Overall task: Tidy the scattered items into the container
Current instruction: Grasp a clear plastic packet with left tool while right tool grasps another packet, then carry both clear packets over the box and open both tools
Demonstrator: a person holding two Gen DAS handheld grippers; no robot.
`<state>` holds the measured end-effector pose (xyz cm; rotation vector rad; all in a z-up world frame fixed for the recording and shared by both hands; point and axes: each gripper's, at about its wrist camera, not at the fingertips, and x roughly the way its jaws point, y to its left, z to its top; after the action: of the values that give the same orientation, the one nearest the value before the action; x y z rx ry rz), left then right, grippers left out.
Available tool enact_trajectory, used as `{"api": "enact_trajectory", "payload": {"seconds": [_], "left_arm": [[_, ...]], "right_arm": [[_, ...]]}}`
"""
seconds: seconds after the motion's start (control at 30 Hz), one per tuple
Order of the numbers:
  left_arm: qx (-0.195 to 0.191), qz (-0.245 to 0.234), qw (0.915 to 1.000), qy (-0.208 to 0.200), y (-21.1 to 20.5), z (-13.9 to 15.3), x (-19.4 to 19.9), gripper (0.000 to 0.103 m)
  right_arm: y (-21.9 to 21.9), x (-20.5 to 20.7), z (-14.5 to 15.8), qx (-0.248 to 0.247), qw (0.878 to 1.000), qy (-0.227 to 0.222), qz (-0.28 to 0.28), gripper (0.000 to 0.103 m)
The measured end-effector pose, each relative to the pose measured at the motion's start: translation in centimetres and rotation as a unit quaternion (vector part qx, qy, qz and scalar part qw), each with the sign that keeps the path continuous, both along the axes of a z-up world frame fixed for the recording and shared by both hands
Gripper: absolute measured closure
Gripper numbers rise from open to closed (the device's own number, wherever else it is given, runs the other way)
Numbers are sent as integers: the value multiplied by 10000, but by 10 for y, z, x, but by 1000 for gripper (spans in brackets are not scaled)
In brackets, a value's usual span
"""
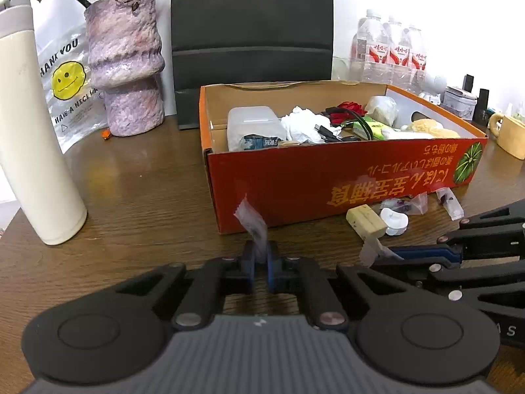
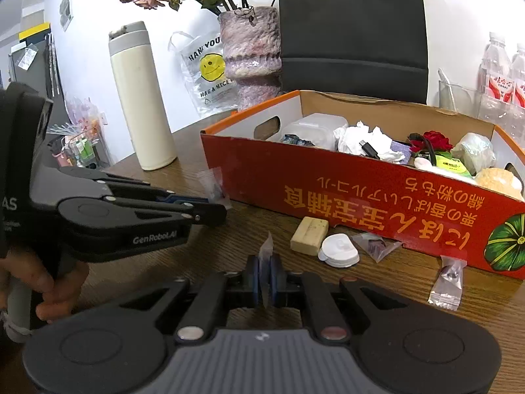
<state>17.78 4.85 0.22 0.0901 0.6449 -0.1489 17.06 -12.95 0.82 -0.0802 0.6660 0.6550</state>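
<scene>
A red and orange cardboard box [image 1: 328,177] [image 2: 361,210] holds tissues, a clear tub, a red rose and other bits. My left gripper [image 1: 261,259] [image 2: 220,210] is shut on a small clear sachet [image 1: 252,221] [image 2: 213,180] just before the box's front left corner. To its right, my right gripper [image 2: 264,272] [image 1: 388,256] is shut on another clear sachet [image 2: 266,249] [image 1: 370,249]. Loose on the table by the box front lie a beige bar [image 1: 366,221] [image 2: 309,235], a white round piece [image 1: 395,221] [image 2: 339,249] and two more sachets [image 2: 377,244] [image 2: 448,282].
A cream flask [image 1: 36,131] [image 2: 141,98], a purple vase [image 1: 126,62] and a smiley plastic bag [image 1: 67,88] stand at the left. A black chair back [image 1: 251,29] rises behind the box. Water bottles [image 1: 390,49] and a yellow mug [image 1: 510,134] sit right. A hand [image 2: 42,292] grips the left gripper.
</scene>
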Motion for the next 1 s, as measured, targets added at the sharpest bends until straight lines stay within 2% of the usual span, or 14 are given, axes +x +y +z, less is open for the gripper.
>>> {"api": "enact_trajectory", "payload": {"seconds": [0.13,0.23,0.37,0.43,0.5,0.63,0.77,0.9,1.0], "left_arm": [[-228,12,9997,33,7,0,1,97],[-318,199,9993,6,10,0,-4,98],[-332,326,9987,-220,5,7,-38,98],[-529,273,9975,-369,1,13,-65,98],[-621,304,9968,-395,-5,16,-90,97],[-621,408,9952,-641,-20,24,-137,97],[-576,354,9928,-987,-46,31,-172,97],[-514,402,9891,-1320,-67,39,-202,97],[-527,461,9850,-1577,-75,43,-229,97]], "right_arm": [[-1,1,0,29,10000,23,-14,97],[0,1,0,-7,10000,2,-19,97],[1,-6,2,-235,9992,-211,-233,97],[0,-26,12,-442,9961,-695,-308,97],[-8,-47,22,-435,9933,-956,-486,97],[-37,-91,39,-168,9881,-1164,-987,97],[-67,-133,58,393,9813,-1338,-1326,97],[-70,-176,74,380,9697,-1897,-1492,96],[-76,-202,72,508,9647,-2015,-1618,96]]}}
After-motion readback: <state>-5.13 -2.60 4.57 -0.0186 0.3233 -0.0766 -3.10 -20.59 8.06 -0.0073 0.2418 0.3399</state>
